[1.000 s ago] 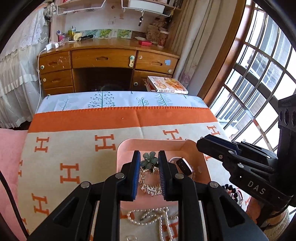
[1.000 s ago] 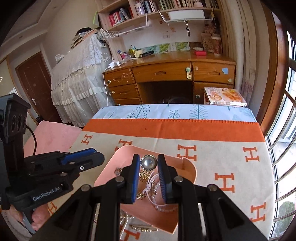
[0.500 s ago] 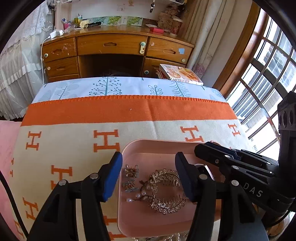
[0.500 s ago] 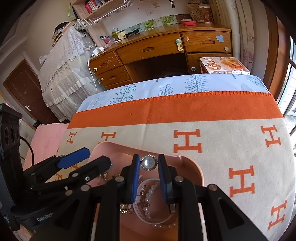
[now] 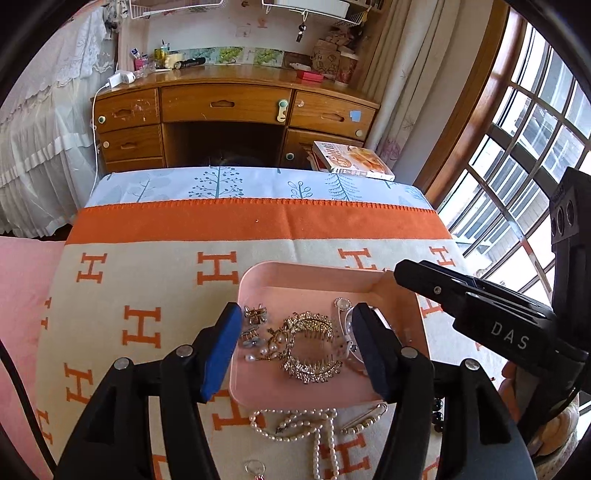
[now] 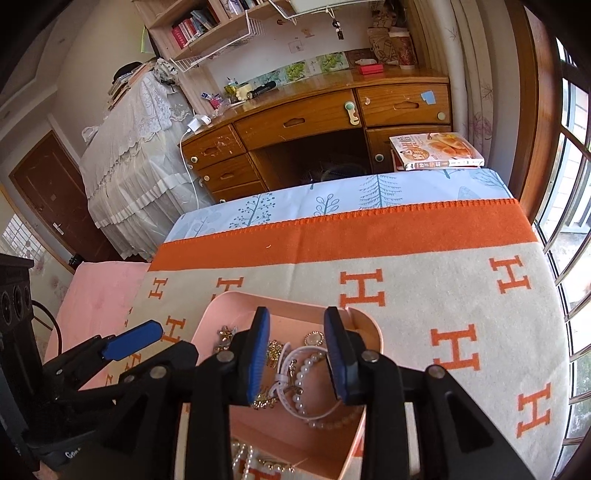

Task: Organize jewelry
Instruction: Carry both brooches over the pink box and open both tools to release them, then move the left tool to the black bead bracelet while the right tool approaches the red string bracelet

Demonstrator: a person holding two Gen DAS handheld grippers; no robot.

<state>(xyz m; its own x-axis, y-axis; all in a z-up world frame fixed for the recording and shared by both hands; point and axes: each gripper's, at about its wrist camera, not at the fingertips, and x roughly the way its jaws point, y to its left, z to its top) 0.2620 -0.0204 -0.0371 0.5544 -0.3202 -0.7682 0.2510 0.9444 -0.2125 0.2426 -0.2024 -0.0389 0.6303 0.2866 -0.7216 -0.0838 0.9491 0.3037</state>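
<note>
Only the left view shows the pearl necklace (image 5: 295,428) beside the tray (image 5: 295,275); both grippers' fingers gape, holding nothing.

Home bedroom: wooden desk (image 5: 232,110), bookshelves (image 6: 207,26).

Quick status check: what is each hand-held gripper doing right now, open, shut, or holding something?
Left hand-held gripper: open, holding nothing, over the pink tray.
Right hand-held gripper: open, holding nothing, over the same tray.
</note>
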